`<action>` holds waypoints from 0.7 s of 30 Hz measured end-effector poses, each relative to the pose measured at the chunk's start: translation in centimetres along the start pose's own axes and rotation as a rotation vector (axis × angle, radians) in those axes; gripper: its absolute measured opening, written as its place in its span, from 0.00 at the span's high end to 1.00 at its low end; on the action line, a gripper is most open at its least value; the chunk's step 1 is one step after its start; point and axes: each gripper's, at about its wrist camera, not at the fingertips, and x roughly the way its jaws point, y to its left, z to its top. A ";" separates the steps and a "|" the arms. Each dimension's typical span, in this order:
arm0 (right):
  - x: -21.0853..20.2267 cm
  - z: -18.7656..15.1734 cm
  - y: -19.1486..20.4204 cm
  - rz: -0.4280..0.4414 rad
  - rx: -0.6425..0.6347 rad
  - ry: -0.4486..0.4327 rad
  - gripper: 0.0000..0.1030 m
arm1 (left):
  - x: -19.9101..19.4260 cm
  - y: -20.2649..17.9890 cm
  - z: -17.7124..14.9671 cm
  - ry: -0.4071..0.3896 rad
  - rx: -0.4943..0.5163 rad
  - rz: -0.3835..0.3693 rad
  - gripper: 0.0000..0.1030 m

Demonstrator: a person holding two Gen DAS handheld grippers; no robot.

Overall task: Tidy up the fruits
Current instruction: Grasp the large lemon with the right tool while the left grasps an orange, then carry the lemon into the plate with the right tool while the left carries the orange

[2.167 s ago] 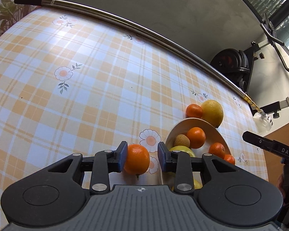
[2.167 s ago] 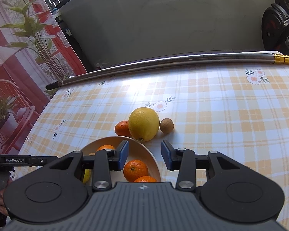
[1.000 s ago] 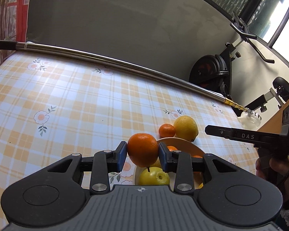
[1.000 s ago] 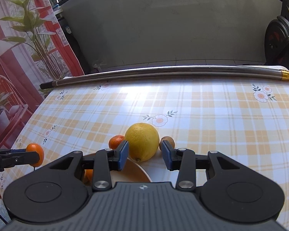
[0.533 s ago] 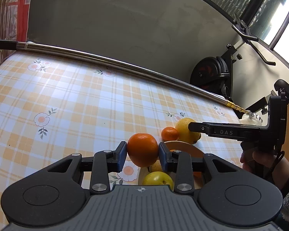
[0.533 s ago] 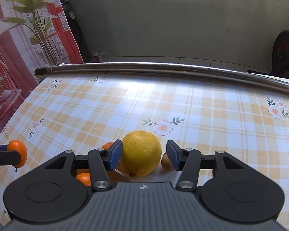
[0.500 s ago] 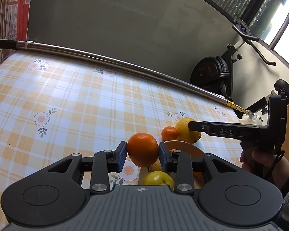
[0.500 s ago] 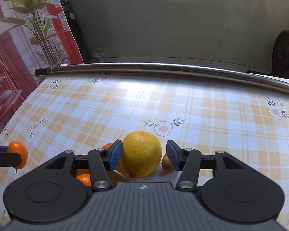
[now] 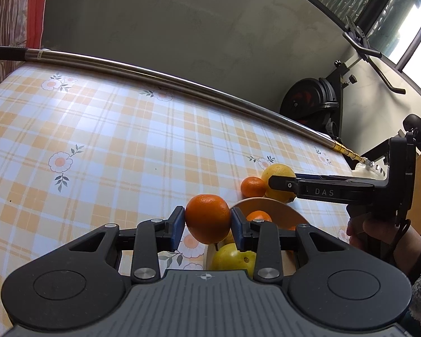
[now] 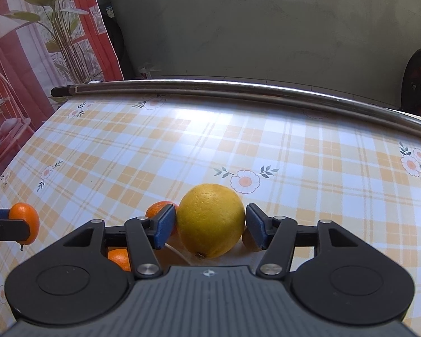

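Orange-and-white checked cloth [image 10: 308, 168] covers the table where I sort fruit with a claw in each hand. My left gripper [image 9: 207, 223] pinches an orange [image 9: 207, 219] between its blue pads, held clear of the cloth just beside the near-left rim of the bowl [image 9: 272, 206]. A green apple [image 9: 233, 257] and a small mandarin [image 9: 258, 215] lie in that bowl, below and right of the held fruit. My right gripper [image 10: 210, 224] points down at the large lemon [image 10: 210, 219], which rests on the cloth just past the bowl's far rim. Its jaws have just been opening and now stand spread, one pad either side of the lemon with a thin gap at each. A mandarin [image 10: 161, 210] sits against the lemon's left side, and a brown kiwi [image 10: 248, 240] peeks out at its right, behind my right pad. A steel pole [image 10: 238, 88] lies along the table's far edge.
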 end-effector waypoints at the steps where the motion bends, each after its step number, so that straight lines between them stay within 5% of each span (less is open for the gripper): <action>1: 0.0 0.0 0.0 -0.003 -0.003 -0.001 0.42 | 0.1 0.0 0.0 0.001 -0.002 -0.001 0.64; 21: -1.1 -0.6 0.1 0.001 -0.012 -0.046 0.44 | 0.2 0.1 -0.5 0.004 -0.004 -0.010 0.64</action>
